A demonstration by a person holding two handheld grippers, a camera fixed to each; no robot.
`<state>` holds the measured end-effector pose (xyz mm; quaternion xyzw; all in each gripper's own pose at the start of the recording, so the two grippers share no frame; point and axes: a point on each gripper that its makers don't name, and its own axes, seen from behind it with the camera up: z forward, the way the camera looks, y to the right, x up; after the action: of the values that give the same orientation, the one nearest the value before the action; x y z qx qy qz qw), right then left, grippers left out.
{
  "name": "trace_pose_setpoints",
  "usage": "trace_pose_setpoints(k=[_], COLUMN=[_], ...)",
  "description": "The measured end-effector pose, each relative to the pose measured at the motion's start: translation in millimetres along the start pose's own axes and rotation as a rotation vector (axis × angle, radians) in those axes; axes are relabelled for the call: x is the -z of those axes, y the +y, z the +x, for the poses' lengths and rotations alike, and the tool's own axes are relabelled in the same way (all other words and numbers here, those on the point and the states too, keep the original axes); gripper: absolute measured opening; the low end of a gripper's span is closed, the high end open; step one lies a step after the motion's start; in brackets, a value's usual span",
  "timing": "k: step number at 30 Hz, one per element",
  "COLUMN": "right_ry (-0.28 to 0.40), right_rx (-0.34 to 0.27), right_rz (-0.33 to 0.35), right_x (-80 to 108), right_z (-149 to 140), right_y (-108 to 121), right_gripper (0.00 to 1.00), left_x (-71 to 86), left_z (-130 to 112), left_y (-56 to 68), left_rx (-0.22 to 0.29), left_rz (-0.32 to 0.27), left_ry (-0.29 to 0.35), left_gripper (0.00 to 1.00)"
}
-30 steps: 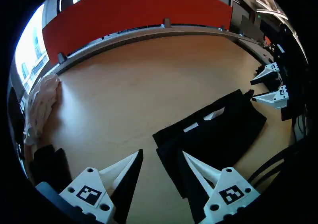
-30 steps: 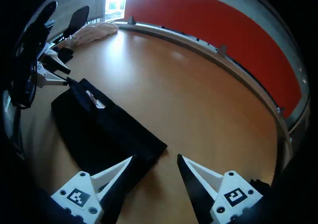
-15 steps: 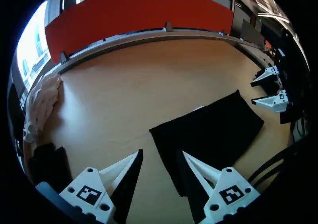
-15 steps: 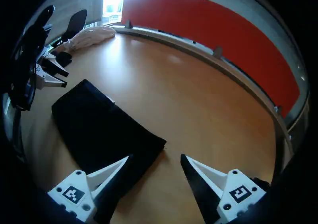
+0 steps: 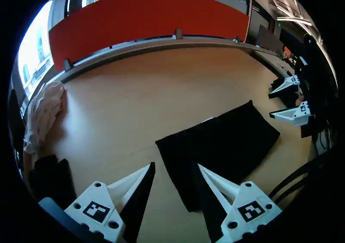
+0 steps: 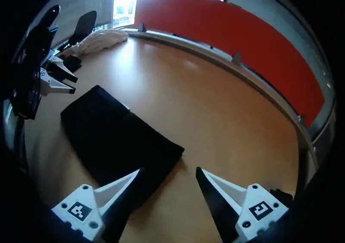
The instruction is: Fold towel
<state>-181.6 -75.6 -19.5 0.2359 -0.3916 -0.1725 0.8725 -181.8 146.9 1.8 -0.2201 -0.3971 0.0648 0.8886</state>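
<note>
Lying flat on surface (image 5: pixel 151 92), black towel (image 5: pixel 217 150) runs lengthwise from left gripper (image 5: pixel 174 165) to right gripper (image 6: pixel 169 169), both open.

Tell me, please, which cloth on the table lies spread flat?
The black towel lies flat and smooth; the pale cloth is bunched in a heap.
</note>
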Motion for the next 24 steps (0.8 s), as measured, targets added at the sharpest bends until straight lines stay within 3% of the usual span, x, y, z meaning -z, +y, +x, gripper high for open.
trace_pose_setpoints(k=[11, 15, 24], right_ry=[0.009, 0.009, 0.005], right_rx=[-0.015, -0.019, -0.023], right_rz=[0.008, 0.013, 0.028], right_x=[14.8, 21.0, 28.8], right_z=[-6.6, -11.6, -23.7], right_y=[-11.0, -16.4, -28.5], right_gripper=[0.9, 0.91, 0.91], left_x=[10.9, 14.8, 26.0], left_z=[-4.4, -8.7, -21.4], left_y=[6.5, 7.9, 12.3], left_rx=[0.015, 0.03, 0.059], left_rz=[-0.012, -0.011, -0.013], left_ry=[0.013, 0.016, 0.019], left_gripper=[0.56, 0.62, 0.63])
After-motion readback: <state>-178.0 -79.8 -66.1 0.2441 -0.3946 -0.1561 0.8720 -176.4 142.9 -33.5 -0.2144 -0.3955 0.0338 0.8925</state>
